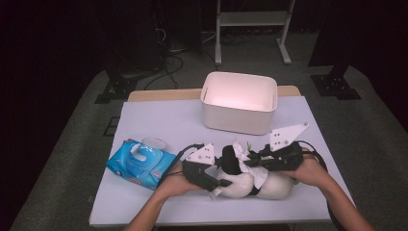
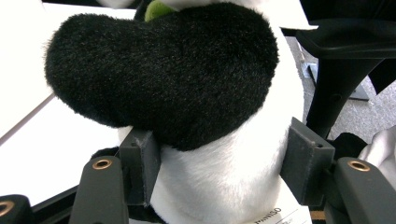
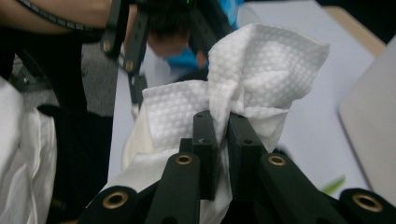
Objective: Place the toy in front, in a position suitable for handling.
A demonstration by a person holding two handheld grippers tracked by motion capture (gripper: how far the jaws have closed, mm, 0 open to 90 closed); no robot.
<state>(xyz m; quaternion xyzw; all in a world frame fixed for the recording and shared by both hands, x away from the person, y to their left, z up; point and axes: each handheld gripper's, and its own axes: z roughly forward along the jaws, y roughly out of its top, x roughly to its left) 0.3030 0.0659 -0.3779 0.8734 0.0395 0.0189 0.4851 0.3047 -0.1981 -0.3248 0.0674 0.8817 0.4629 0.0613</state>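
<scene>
A black-and-white plush panda [image 1: 240, 185] lies near the table's front edge, between the person's two hands. My left gripper [image 1: 217, 183] is at its left end. In the left gripper view both pads [image 2: 140, 163] press into the panda's white body [image 2: 219, 177], just below a black furry limb [image 2: 177, 74]. My right gripper [image 1: 254, 161] hovers over the panda from the right. It is shut on a bunched white textured wipe [image 3: 261, 70], which sticks up between the right gripper's [image 3: 222, 123] closed jaws. The wipe [image 1: 243, 151] hangs down onto the toy.
A blue pack of wipes [image 1: 139, 163] with its lid flipped up lies at the left of the white table cover [image 1: 163, 120]. A white empty bin [image 1: 239, 102] stands at the back centre. Dark stands and cables lie on the floor beyond the table.
</scene>
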